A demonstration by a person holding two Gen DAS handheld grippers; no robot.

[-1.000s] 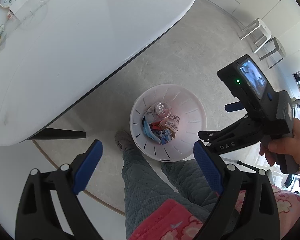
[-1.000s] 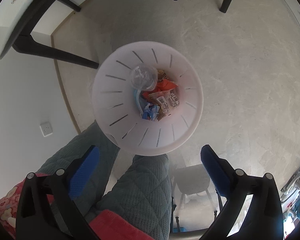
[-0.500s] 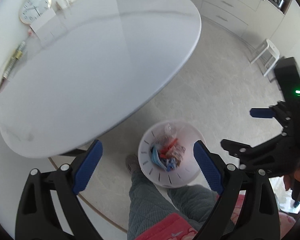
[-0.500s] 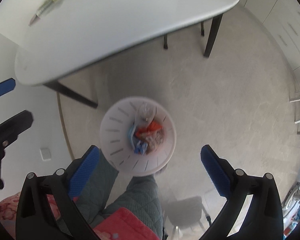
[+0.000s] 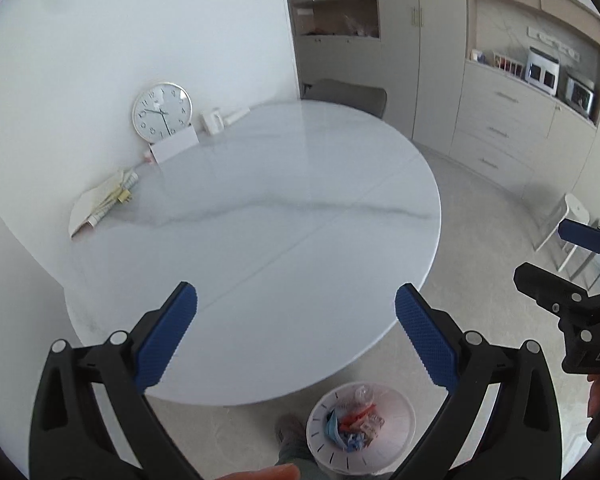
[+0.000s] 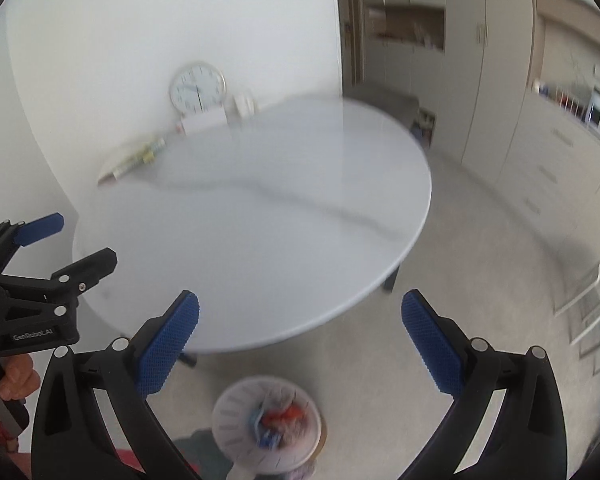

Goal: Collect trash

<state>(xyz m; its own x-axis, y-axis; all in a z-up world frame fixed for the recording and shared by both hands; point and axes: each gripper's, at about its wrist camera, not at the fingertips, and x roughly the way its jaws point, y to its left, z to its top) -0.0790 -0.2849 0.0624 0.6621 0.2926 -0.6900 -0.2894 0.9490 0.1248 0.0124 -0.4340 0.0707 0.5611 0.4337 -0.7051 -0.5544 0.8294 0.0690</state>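
The fingers point(image 5: 168, 340) of my left gripper point(image 5: 296, 334) stand spread wide with nothing between their blue pads; they have just been opening a little further. The fingers point(image 6: 170, 340) of my right gripper point(image 6: 300, 334) are spread equally wide, and nothing sits between them either. Both grippers point slantwise down over a round white marble-look table point(image 5: 340, 208).

The trash bin point(image 5: 360, 428), a white slotted basket, stands on the pale floor point(image 5: 480, 216) just off the near edge of the table, low in my left view. Inside it I see crumpled wrappers point(image 5: 356, 426) in red, blue and white, with a clear plastic piece on top. A grey shoe point(image 5: 290, 434) of the person rests on the floor just beside the bin. In my right view the bin is blurred.

At the far left edge of the table, against the white wall point(image 5: 140, 20), a round clock point(image 5: 162, 111) leans upright, with a small white box point(image 5: 174, 148) in front of it and a white object point(image 5: 216, 120) just beside. Folded papers point(image 5: 104, 200) lie further along that left edge, near the wall.

My right gripper shows at the right edge of the left view, with a hand point(image 5: 598, 396) under it. My left gripper appears at the left edge of the right view. Beige cabinets point(image 5: 508, 120) line the far side of the room. A white stool point(image 5: 572, 216) stands on the floor to the right, well apart from the table.
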